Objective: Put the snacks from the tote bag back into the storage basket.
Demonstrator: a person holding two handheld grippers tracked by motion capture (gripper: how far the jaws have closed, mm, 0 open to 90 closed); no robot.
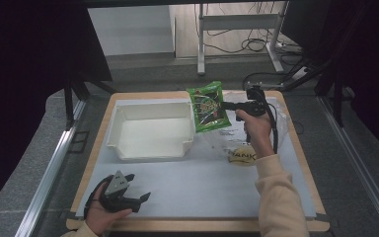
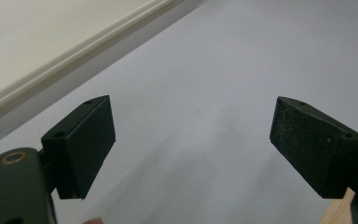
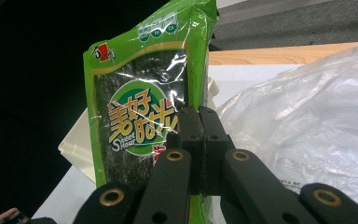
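A green snack packet [image 1: 208,106] with a dark printed panel hangs in the air by the right rim of the white bin [image 1: 150,148]. My right gripper [image 1: 225,105] is shut on the packet's right edge; in the right gripper view the jaws meet on the packet [image 3: 140,107] at its lower right, gripper [image 3: 199,122]. My left gripper [image 1: 139,187] rests near the table's front left corner, held by a hand, jaws wide apart. In the left gripper view the gripper [image 2: 191,144] has nothing but the pale mat between its pads [image 2: 91,140].
A crumpled clear plastic bag [image 1: 271,116] lies at the table's right, with a yellow-printed item [image 1: 242,155] beneath my right forearm. The bin's rim [image 2: 70,56] runs close to the left gripper. A wooden table edge [image 1: 192,224] borders the grey mat.
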